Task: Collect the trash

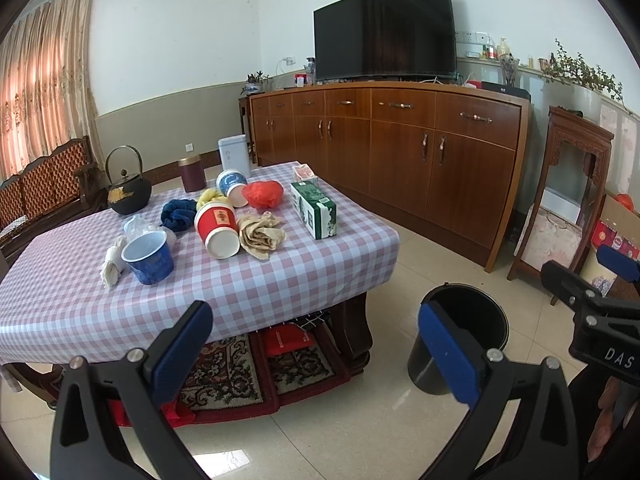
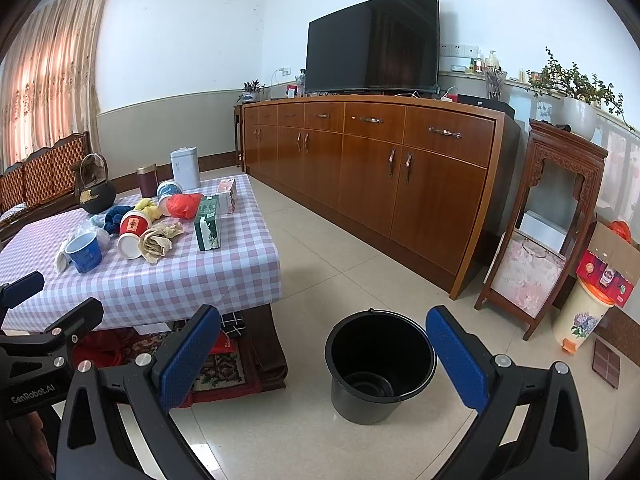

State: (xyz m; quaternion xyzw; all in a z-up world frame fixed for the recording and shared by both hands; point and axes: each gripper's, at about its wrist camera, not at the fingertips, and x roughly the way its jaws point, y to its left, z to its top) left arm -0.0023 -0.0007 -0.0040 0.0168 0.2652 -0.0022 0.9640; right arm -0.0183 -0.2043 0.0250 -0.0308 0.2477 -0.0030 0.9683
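Observation:
A low table with a checked cloth [image 1: 280, 280] [image 2: 180, 280] carries the trash: a blue paper cup [image 1: 149, 257] [image 2: 85, 254], a red cup on its side [image 1: 218, 230] [image 2: 134, 234], a crumpled beige rag [image 1: 262, 234] [image 2: 160, 238], a red plastic bag [image 1: 263, 194] [image 2: 183, 204], a white tissue wad [image 1: 112, 264] and a green carton [image 1: 314, 209] [image 2: 208, 222]. An empty black bucket [image 2: 378, 364] [image 1: 476, 320] stands on the floor to the right of the table. My left gripper [image 1: 316, 350] is open, short of the table's near edge. My right gripper [image 2: 324, 360] is open, above the floor beside the bucket.
A black kettle [image 1: 127, 192], a maroon tin [image 1: 192, 174] and a white canister [image 1: 235, 158] stand at the table's far side. A long wooden sideboard [image 2: 380, 168] with a TV [image 2: 372, 40] lines the wall. A carved stand [image 2: 548, 220] and boxes sit on the right. Tiled floor lies around the bucket.

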